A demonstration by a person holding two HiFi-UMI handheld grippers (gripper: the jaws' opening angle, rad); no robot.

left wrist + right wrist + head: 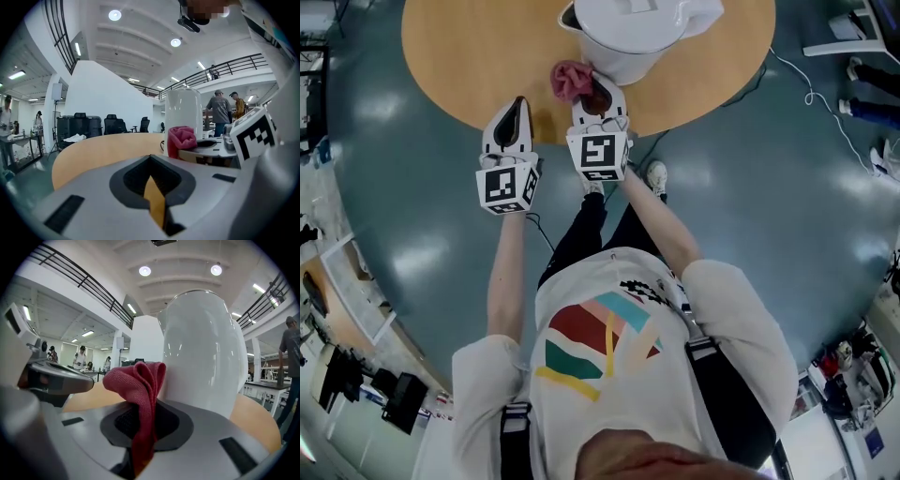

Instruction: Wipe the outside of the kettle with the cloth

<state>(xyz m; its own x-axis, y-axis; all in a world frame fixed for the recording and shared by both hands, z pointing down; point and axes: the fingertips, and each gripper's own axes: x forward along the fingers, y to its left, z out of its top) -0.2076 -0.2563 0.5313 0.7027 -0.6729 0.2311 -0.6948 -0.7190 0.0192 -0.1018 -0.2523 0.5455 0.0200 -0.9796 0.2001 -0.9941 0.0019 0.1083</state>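
A white kettle (628,33) stands on the round wooden table (469,56) near its front edge. It also fills the right gripper view as a tall white kettle body (201,352). My right gripper (592,94) is shut on a red cloth (570,80), whose bunched folds (140,385) stick up from between the jaws just in front of the kettle. Whether the cloth touches the kettle I cannot tell. My left gripper (517,111) hangs to the left of the right one, over the table's front edge, shut with nothing in it. From the left gripper view the cloth (182,139) and kettle (183,110) show ahead to the right.
A white cable (811,94) runs across the blue-grey floor at the right of the table. Office chairs (112,124) and a dark bench stand beyond the table, and people stand in the background at both sides.
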